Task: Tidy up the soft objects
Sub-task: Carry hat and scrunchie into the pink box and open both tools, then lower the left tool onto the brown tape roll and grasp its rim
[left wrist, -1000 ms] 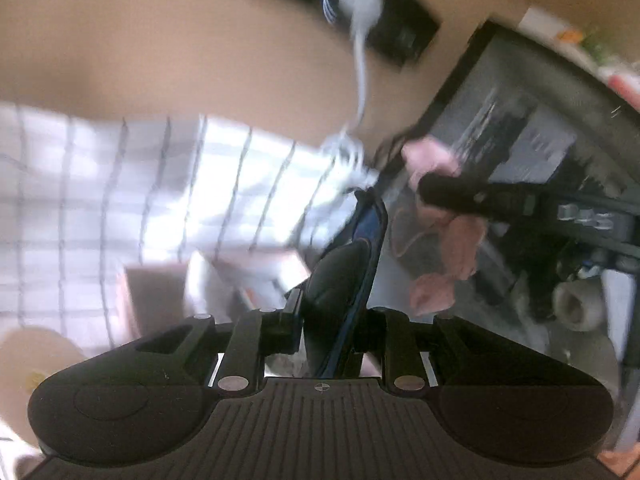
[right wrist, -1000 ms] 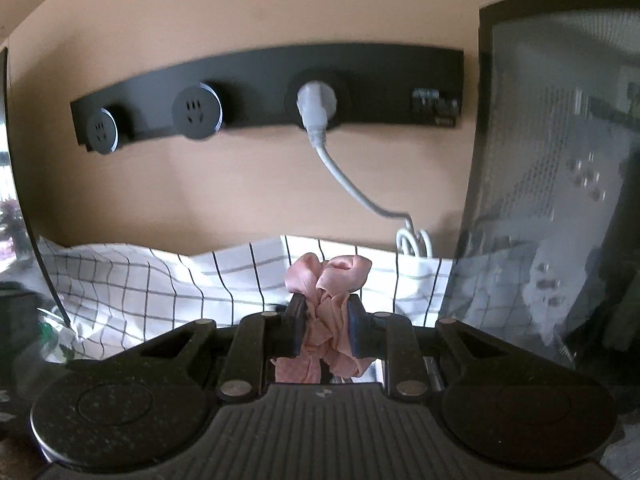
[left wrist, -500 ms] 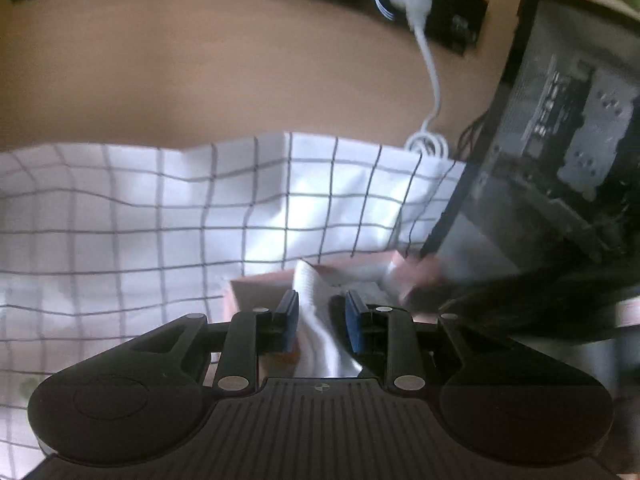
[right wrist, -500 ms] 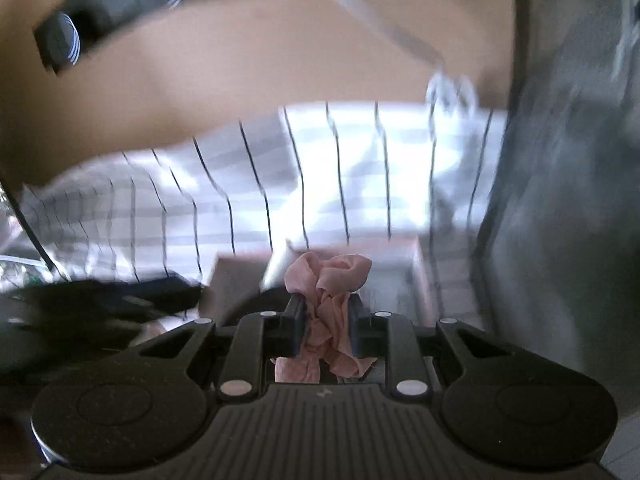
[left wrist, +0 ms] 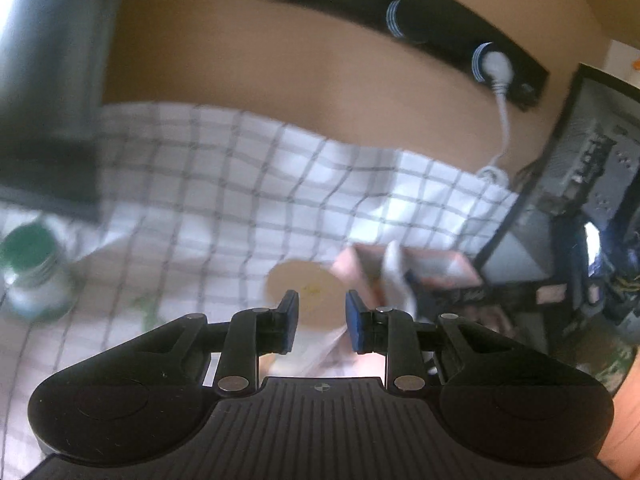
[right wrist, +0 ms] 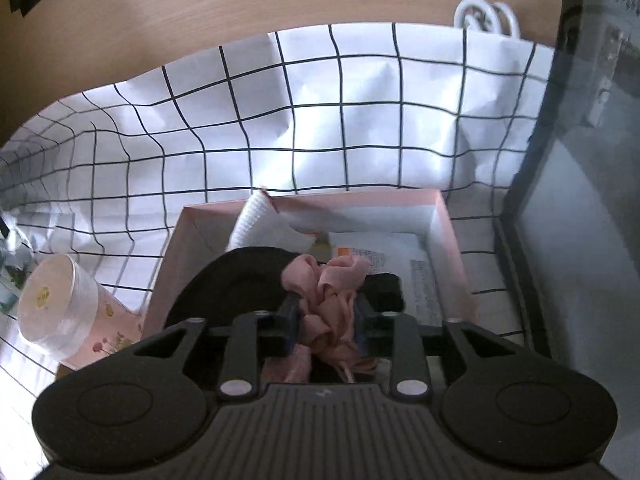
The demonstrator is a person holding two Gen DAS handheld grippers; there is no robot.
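Observation:
My right gripper (right wrist: 325, 320) is shut on a bunched pink cloth (right wrist: 326, 300) and holds it above a pink open box (right wrist: 452, 236). In the box lie a black soft object (right wrist: 236, 280), a white ribbed sock (right wrist: 250, 222) and printed papers (right wrist: 400, 256). My left gripper (left wrist: 318, 322) is open and empty, with the box (left wrist: 440, 268) ahead to its right; the left wrist view is blurred. The white sock (left wrist: 394, 268) sticks out of the box there.
A round floral container with a clear lid (right wrist: 56, 308) stands left of the box and shows in the left wrist view (left wrist: 304, 288). A green-capped jar (left wrist: 30, 268) stands far left. A computer case (right wrist: 580, 200) bounds the right. A checked cloth (right wrist: 280, 120) covers the table.
My right gripper tilted down over the box with the pink cloth. My left gripper let go of the black object, opened, and swung left away from the box.

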